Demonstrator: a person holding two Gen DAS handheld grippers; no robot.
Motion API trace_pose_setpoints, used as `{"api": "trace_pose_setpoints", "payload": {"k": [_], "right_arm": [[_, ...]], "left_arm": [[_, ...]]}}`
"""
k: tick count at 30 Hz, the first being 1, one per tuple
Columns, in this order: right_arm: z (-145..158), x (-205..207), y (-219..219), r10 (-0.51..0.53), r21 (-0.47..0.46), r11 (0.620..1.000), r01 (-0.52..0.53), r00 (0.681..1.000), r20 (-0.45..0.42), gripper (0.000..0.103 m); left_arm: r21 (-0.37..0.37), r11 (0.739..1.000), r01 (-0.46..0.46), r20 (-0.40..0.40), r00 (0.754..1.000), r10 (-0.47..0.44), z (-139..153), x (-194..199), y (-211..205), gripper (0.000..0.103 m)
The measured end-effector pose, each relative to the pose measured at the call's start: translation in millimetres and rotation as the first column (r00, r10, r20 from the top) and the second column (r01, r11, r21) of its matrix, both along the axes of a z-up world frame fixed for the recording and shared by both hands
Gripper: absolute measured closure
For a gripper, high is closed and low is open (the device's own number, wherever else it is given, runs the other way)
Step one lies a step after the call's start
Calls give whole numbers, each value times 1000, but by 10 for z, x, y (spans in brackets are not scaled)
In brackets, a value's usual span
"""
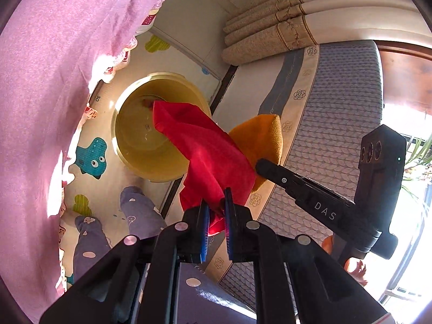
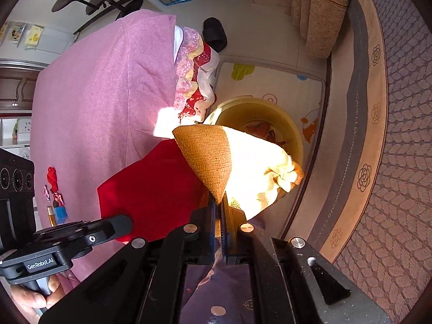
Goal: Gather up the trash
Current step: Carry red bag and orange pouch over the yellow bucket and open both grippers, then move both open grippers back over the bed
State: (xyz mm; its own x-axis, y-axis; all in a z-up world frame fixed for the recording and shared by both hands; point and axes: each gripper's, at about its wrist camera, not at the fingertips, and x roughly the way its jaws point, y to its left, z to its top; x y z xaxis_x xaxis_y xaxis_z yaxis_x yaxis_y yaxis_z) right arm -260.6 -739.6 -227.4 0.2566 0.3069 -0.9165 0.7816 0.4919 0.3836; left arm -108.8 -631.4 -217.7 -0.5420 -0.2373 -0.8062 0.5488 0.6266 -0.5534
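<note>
Red cloth (image 1: 208, 154): plush, towel-like, vivid red, one bunched corner pinched between the blue-padded jaws of the left gripper (image 1: 216, 216). It hangs forward from the jaws, and in the left wrist view its far end overlaps the mouth of the yellow bin (image 1: 129, 124).

Orange cloth (image 2: 205, 159): coarse looped weave, mustard-orange in shade and washed pale yellow where sun strikes it, folded to a point. The right gripper (image 2: 220, 210) has its jaws pressed together on the lower corner, and the cloth hangs beside the red one, in front of the bin.

Yellow bin: round, plastic, open-topped, standing on the play mat (image 1: 89, 145) between bed and mattress; reddish scraps lie at its bottom in the right wrist view.

Play mat: cream, printed with a teal dinosaur and green shapes.

Pink bedspread (image 2: 102, 102): covers the bed beside the bin; small red wrappers (image 2: 54, 186) and a blue box (image 2: 60, 213) lie on it.

Mattress (image 1: 332, 113): grey quilted side, rose-patterned beige border, on the bin's other side.

Curtains (image 1: 272, 35): beige, gathered in folds.
</note>
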Motion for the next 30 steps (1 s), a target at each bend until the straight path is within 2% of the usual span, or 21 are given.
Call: {"api": "trace_pose_setpoints", "payload": {"k": [3, 4, 5, 6, 7, 8, 14, 20, 25, 30], "right_arm": [[-60, -26, -42, 0, 17, 1000, 0, 1000, -2, 91], [-88, -34, -55, 0, 34, 999, 0, 1000, -3, 74], [-103, -50, -66, -5, 40, 999, 5, 1000, -2, 69], [-105, -59, -76, -8, 34, 999, 8, 1000, -6, 66], [-114, -59, -85, -5, 35, 999, 6, 1000, -9, 66], [-119, -62, -93, -5, 36, 999, 5, 1000, -10, 66], [-110, -73, -102, -19, 37, 999, 20, 1000, -11, 66], [-40, 31, -43, 3, 29, 1000, -3, 1000, -3, 66], [110, 276, 62, 46, 12, 999, -46, 999, 17, 66], [320, 697, 314, 122, -7, 993, -122, 991, 56, 66]], "left_arm": [[18, 1000, 19, -5, 1000, -19, -90, -48, -98, 90], [34, 999, 18, 3, 1000, -18, -122, -42, -106, 83], [49, 999, 19, 4, 1000, -20, -160, -38, -114, 77], [60, 998, 19, -1, 1000, -19, -195, -31, -131, 56], [71, 997, 18, 9, 1000, -18, -213, -24, -133, 39], [75, 997, 21, 29, 999, -23, -211, -20, -132, 37], [94, 994, 52, 49, 997, -57, -212, -21, -101, 34], [70, 997, 23, 52, 998, -27, -107, 38, -4, 34], [43, 998, -39, 64, 997, 36, 40, 202, 211, 34], [17, 992, -123, 85, 989, 121, 196, 458, 623, 34]]}}
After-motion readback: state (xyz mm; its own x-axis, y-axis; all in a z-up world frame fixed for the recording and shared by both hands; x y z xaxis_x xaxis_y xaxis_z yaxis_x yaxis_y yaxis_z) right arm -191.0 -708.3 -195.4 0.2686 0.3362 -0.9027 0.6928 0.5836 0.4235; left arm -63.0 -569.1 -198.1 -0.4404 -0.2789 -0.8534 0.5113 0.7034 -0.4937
